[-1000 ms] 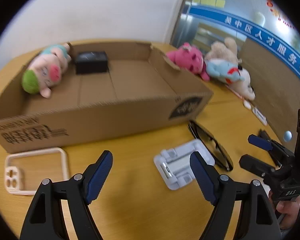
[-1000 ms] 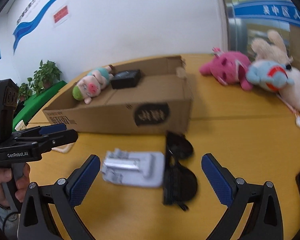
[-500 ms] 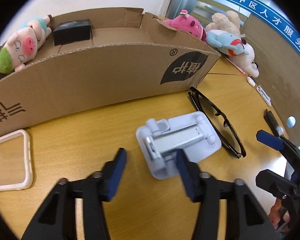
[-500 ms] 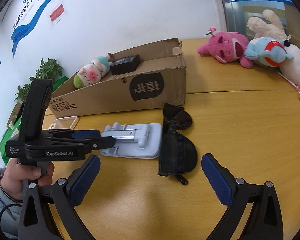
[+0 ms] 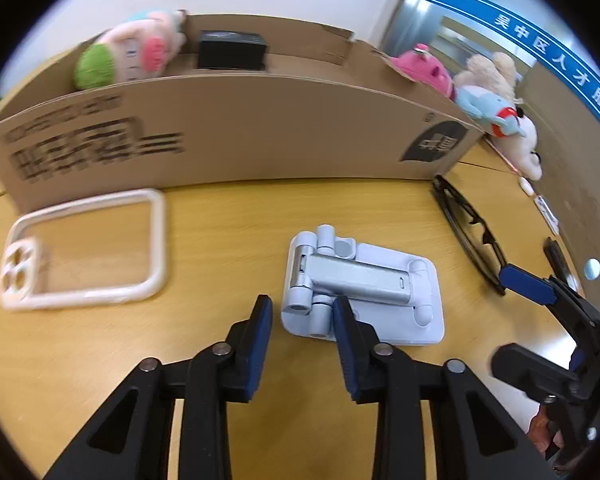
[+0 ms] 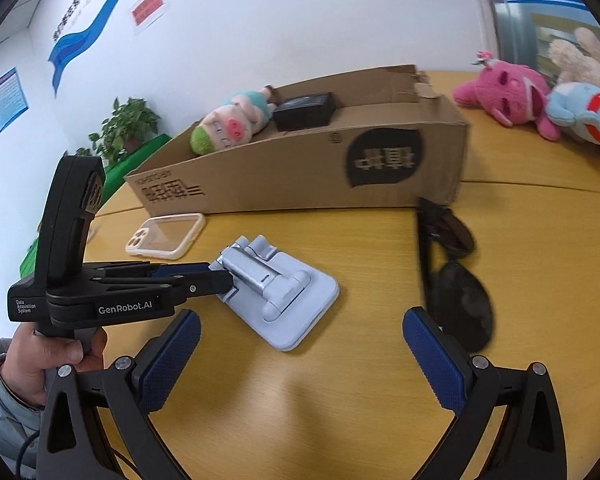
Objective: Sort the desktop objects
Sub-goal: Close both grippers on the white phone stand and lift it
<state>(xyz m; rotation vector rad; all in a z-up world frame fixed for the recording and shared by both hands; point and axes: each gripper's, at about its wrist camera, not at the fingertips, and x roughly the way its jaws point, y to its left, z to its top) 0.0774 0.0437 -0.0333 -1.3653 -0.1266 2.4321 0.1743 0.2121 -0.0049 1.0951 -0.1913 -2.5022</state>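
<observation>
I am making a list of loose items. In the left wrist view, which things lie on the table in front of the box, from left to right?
Phone case → phone stand → sunglasses.

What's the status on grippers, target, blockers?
Left gripper jaws just closing around corner of phone stand, grip not confirmed. Right gripper open, empty, near sunglasses. Cardboard box behind, path clear.
</observation>
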